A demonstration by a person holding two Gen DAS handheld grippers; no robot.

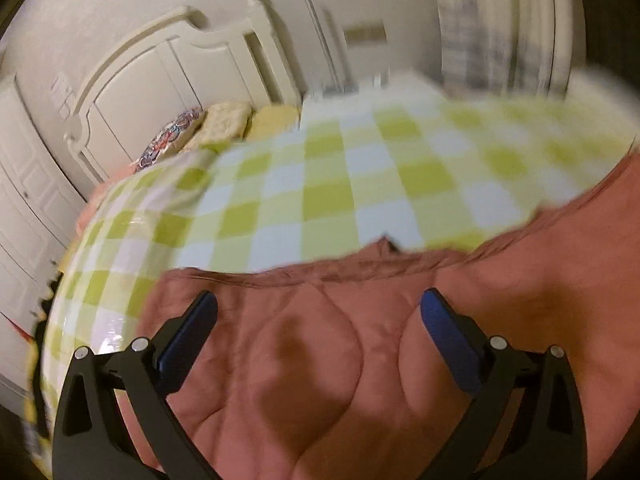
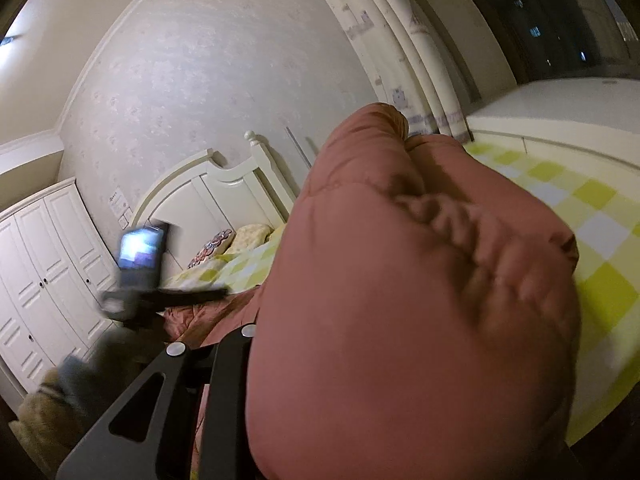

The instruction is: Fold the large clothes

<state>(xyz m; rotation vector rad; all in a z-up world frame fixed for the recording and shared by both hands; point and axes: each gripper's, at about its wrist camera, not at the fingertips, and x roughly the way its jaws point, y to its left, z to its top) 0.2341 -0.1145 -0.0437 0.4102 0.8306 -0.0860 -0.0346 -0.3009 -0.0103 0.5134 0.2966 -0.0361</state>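
A large salmon-pink quilted garment (image 1: 312, 384) lies on the bed, filling the near part of the left wrist view. My left gripper (image 1: 320, 320) hovers just over it, blue pads wide apart with nothing between them. In the right wrist view the same garment (image 2: 400, 300) bulges up in a big bunch in front of the camera and hides my right gripper's fingertips; only its black frame (image 2: 168, 396) shows. The lifted cloth hangs from where those fingers are. The left gripper (image 2: 192, 294) appears there too, blurred, held by a gloved hand (image 2: 80, 372).
A green-and-white checked sheet (image 1: 328, 184) covers the bed. Pillows (image 1: 224, 124) rest against the cream headboard (image 1: 160, 76). A white wardrobe (image 2: 44, 280) stands at the left, curtains (image 2: 400, 60) and a dark window (image 2: 560, 12) at the far right.
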